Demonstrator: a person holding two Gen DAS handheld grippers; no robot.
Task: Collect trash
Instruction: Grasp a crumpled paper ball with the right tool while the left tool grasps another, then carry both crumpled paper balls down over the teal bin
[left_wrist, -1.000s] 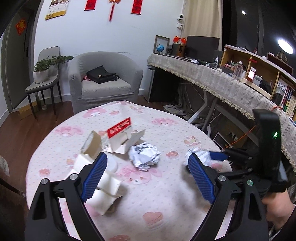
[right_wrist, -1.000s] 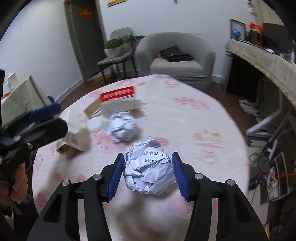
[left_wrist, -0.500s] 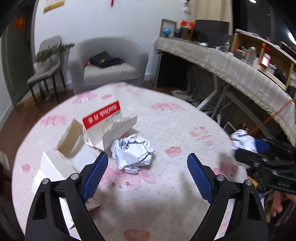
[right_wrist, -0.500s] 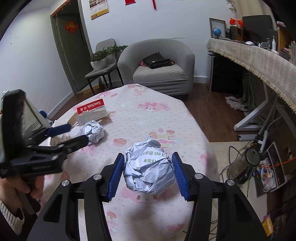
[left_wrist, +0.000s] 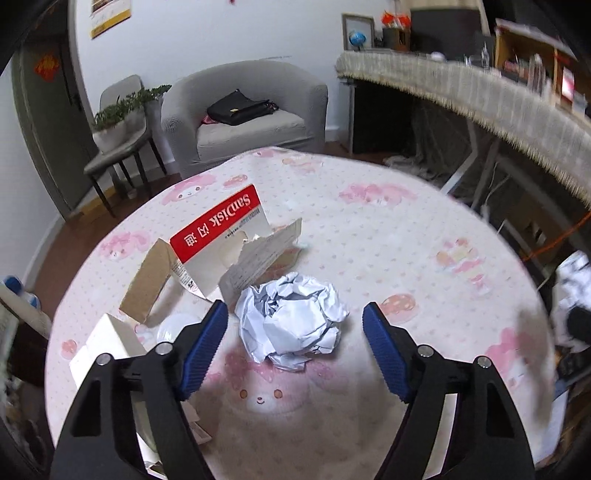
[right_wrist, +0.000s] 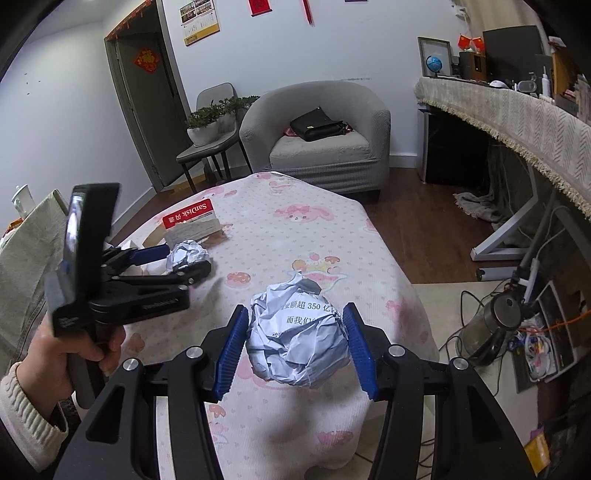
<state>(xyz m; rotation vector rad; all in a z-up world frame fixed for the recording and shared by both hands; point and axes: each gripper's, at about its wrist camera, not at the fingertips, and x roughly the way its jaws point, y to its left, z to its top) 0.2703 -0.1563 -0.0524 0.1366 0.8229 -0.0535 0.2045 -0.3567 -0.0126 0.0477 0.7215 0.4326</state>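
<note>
Right gripper (right_wrist: 297, 345): we have it clamped on a printed paper ball (right_wrist: 297, 341), both blue pads pressed into its sides, held above the table's near edge.
Left gripper (left_wrist: 295, 349): we hold it wide apart, holding nothing, its pads either side of a second crumpled paper ball (left_wrist: 291, 325).
Second ball: lying on the pink table (left_wrist: 406, 258).
Beyond it: a torn SanDisk box (left_wrist: 221, 236) just behind, a brown cardboard flap (left_wrist: 147, 284) to the left.
</note>
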